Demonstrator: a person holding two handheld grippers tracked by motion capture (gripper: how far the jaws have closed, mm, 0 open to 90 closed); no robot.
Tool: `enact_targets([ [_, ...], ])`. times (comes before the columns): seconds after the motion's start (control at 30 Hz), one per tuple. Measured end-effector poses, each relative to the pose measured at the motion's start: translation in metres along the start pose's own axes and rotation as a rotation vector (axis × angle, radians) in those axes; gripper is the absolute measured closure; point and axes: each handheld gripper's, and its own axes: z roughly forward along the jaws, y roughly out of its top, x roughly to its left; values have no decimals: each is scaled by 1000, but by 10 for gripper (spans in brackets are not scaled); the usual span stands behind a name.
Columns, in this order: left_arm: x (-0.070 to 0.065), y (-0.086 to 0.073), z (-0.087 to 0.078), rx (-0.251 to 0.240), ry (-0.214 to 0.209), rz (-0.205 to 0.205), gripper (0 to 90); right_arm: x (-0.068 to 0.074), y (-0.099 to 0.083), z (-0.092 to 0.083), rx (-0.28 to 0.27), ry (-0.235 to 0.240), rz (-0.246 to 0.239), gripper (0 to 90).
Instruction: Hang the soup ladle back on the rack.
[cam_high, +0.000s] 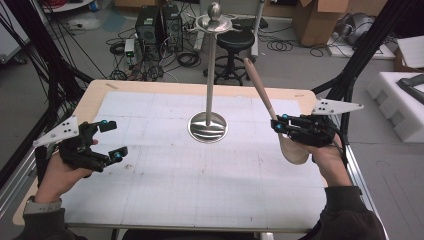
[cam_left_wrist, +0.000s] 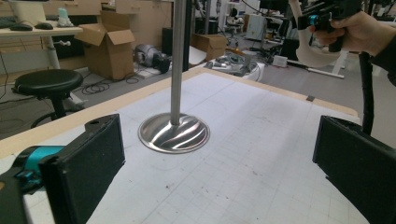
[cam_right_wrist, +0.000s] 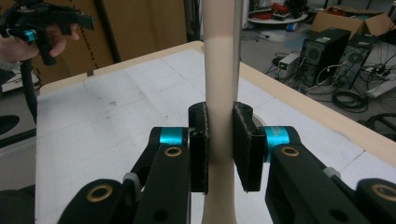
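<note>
A tall metal stand (cam_high: 208, 127) with a round base and a ringed, ball-topped head rises from the middle of the table; its base (cam_left_wrist: 173, 133) lies ahead of the left gripper. A pale wooden spoon (cam_high: 260, 85) is clamped in my right gripper (cam_high: 276, 123) at the table's right side, handle pointing up and away, bowl hanging down by the hand. In the right gripper view the jaws of that gripper (cam_right_wrist: 220, 144) press on both sides of the spoon handle (cam_right_wrist: 222, 70). My left gripper (cam_high: 114, 139) hovers over the left side, jaws wide apart and empty (cam_left_wrist: 219, 163).
A white gridded mat (cam_high: 200, 175) covers the wooden table. Beyond the far edge stand a black stool (cam_high: 235, 40), computer towers (cam_high: 157, 25), cables and cardboard boxes (cam_high: 320, 20). White foam blocks (cam_high: 400, 100) sit off the right edge.
</note>
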Motion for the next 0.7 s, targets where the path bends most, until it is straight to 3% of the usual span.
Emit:
enact_targets([
  [0.7,0,0,-2,-6,-3,-5,25,-16,27,0,13,-14,-10,783],
])
